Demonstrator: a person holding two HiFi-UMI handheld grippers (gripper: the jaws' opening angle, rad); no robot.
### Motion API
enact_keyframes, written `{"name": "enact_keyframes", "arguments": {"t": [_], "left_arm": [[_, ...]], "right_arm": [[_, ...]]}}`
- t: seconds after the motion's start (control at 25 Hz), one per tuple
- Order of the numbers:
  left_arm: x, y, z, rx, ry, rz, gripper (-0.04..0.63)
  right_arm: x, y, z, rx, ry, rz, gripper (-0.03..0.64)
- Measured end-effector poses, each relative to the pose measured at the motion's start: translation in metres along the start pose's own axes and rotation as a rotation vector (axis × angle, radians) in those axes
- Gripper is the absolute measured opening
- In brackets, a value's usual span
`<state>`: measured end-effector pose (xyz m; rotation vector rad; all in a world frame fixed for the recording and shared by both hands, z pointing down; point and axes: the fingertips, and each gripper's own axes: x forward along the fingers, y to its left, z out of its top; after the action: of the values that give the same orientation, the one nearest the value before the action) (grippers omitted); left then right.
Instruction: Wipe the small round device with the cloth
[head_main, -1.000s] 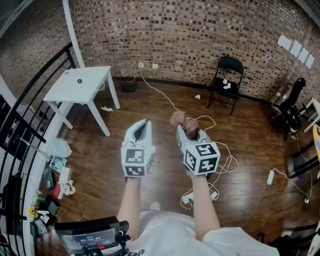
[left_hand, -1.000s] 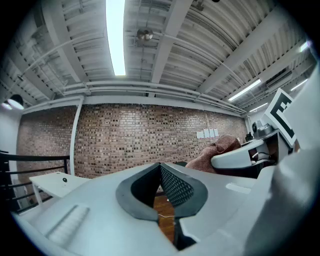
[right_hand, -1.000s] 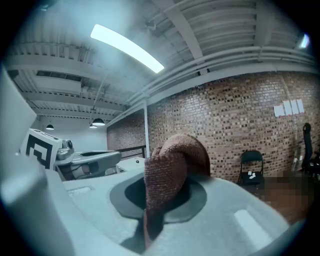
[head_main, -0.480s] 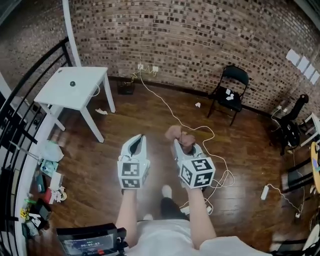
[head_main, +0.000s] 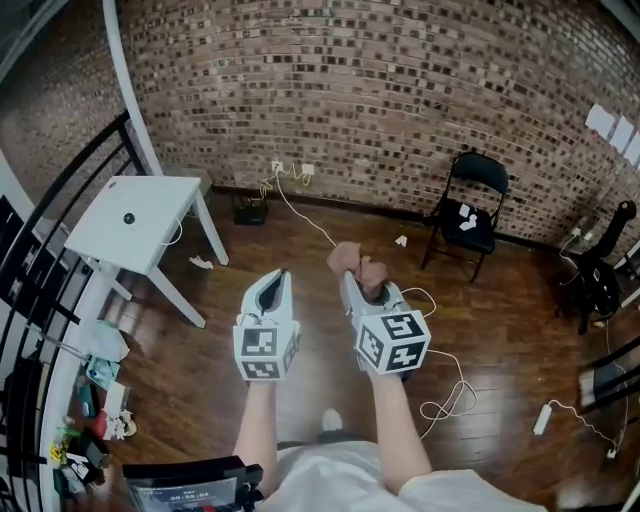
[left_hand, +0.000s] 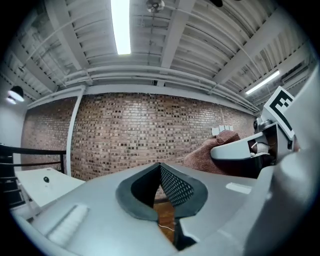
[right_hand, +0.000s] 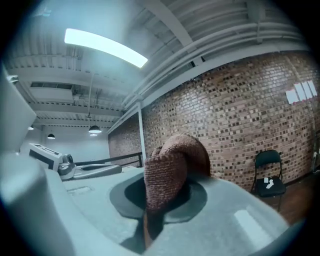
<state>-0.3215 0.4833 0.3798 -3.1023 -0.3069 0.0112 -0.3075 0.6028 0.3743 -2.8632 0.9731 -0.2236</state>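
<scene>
Since the earlier head view, the white tabletop (head_main: 150, 235) has slid left and lower in the frame, and the folding chair (head_main: 470, 208) has shifted right. Both hand-held grippers keep their place side by side in front of the person.

The small round device (head_main: 128, 218) is a dark dot lying roughly in the middle of that tabletop. It is well apart from both hand-held grippers and off to their left, with nothing touching it.

The cloth (head_main: 352, 262), brown and knitted, is bunched and clamped in the right hand-held gripper (head_main: 356, 288). Its own view shows the jaws closed on the fabric, which bulges up over them in a rounded fold. The left hand-held gripper (head_main: 276, 277) sits just beside it. Its jaws are pressed together with nothing between them, and it points about level toward the brick wall (head_main: 380, 90).

A black railing (head_main: 60, 230) runs along the left of the tabletop, with some clutter at its foot. A white cable (head_main: 300, 205) trails from the base of the wall across the wooden floor (head_main: 200, 360).
</scene>
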Motion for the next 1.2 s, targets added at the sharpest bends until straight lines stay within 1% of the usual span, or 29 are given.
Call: {"name": "enact_keyframes", "arguments": {"t": [0.12, 0.24, 0.32, 0.44, 0.56, 0.72, 0.8, 0.96, 1.04, 1.12, 1.2], "left_arm": [[0.039, -0.020, 0.001, 0.012, 0.012, -0.016, 0.017], [0.072, -0.023, -0.007, -0.004, 0.042, -0.013, 0.018], [0.095, -0.026, -0.007, -0.015, 0.043, -0.023, 0.017], [0.129, -0.036, -0.009, -0.021, 0.051, -0.051, 0.017], [0.168, -0.042, -0.026, -0.033, 0.057, -0.070, 0.017], [0.230, -0.044, -0.038, -0.060, 0.061, -0.097, 0.018], [0.264, -0.033, -0.041, -0.076, 0.051, -0.090, 0.017], [0.335, 0.006, -0.032, -0.115, 0.034, -0.028, 0.017], [0.368, 0.033, -0.026, -0.114, 0.023, 0.006, 0.017], [0.395, 0.067, -0.017, -0.145, 0.002, 0.050, 0.017], [0.409, 0.103, 0.001, -0.170, -0.031, 0.098, 0.017]], "right_arm": [[0.013, -0.041, 0.007, 0.021, -0.002, -0.007, 0.025], [0.027, -0.060, -0.003, 0.024, 0.035, 0.015, 0.025], [0.038, -0.075, -0.005, 0.035, 0.039, 0.021, 0.025], [0.052, -0.104, -0.006, 0.036, 0.040, -0.005, 0.025], [0.068, -0.139, -0.013, 0.032, 0.058, -0.038, 0.025], [0.107, -0.191, -0.013, 0.023, 0.081, -0.075, 0.025], [0.137, -0.207, -0.007, -0.001, 0.096, -0.065, 0.025], [0.216, -0.226, 0.015, -0.052, 0.119, 0.002, 0.025], [0.262, -0.231, 0.030, -0.072, 0.123, 0.039, 0.025], [0.311, -0.229, 0.042, -0.099, 0.138, 0.088, 0.025], [0.352, -0.219, 0.050, -0.113, 0.143, 0.140, 0.025]]}}
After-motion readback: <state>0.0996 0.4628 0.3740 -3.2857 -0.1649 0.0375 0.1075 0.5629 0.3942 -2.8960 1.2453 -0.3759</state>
